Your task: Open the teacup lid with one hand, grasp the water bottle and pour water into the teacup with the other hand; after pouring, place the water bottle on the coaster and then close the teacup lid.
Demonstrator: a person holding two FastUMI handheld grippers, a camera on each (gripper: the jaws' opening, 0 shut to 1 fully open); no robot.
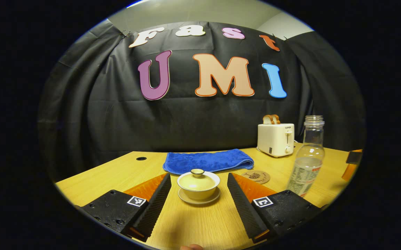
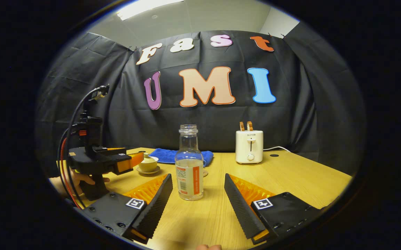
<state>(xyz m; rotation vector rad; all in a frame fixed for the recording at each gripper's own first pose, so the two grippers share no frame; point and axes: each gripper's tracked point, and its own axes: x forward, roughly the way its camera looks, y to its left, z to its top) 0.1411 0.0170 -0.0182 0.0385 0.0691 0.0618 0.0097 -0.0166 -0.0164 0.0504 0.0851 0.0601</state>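
- Teacup (image 1: 198, 187): lidded, on its saucer (image 1: 199, 199), on the wooden bench (image 1: 193, 225); centred ahead of the left gripper (image 1: 198, 199), fingers wide apart, one to each side, not touching cup or saucer.
- Lid (image 1: 197, 177): seated on the cup, knob (image 1: 197, 172) upright. Lid-opening step judged not yet done.
- Water bottle (image 2: 189, 163): clear plastic, uncapped, upright on the bench, partly filled; stands between the spread fingers of the right gripper (image 2: 197, 199), slightly toward their tips, no contact seen.
- Coaster (image 1: 256, 176): round, patterned, flat on the bench between teacup and bottle, just in front of the folded blue towel (image 1: 208, 161); nothing on it.
- Toaster (image 2: 249, 146): at the back of the bench with bread slices up; clear of the work area.
- Left gripper as seen from the right gripper view: held by a hand (image 2: 82, 178) near the teacup, cable trailing upward.
- Step in hand, as judged: approach phase, both grippers lined up on their targets, nothing grasped.
- Next move, as judged: left fingers to rise to knob height and pinch it, lift the lid straight up; right fingers to advance and clamp the bottle body.
- Risk noted: open bottle neck, so spillage if tilted early; small knob offers little purchase.
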